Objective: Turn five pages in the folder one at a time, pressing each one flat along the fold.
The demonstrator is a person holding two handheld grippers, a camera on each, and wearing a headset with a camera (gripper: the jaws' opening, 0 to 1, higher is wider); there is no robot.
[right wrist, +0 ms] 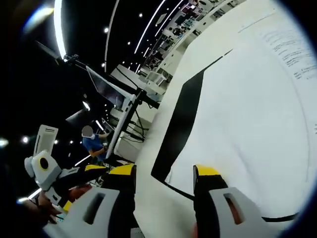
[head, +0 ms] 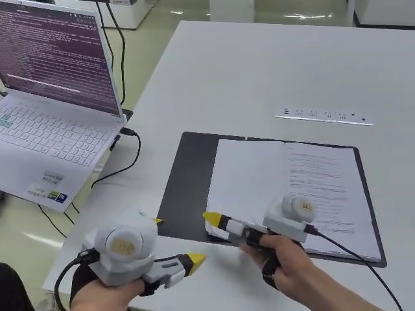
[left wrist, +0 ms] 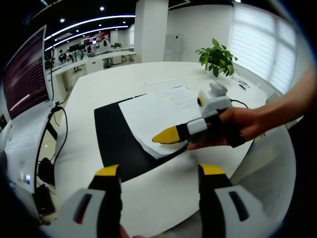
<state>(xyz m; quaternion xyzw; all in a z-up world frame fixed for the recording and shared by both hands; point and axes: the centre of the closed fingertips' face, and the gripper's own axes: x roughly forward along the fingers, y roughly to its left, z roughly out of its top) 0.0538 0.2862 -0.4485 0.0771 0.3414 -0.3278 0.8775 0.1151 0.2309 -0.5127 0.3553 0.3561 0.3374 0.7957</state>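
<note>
A black folder lies open on the white table, with a stack of white pages on it; the right-hand page carries printed text. My right gripper hovers low at the stack's near left corner, its jaws apart with nothing gripped; its own view looks along the page and the folder's black edge. My left gripper is held off the folder near the table's front edge, open and empty. The left gripper view shows the right gripper's yellow tip over that paper corner.
An open laptop stands on a lower surface at the left, with black cables running to the table's left edge. A white strip lies on the table beyond the folder. A potted plant stands at the far end.
</note>
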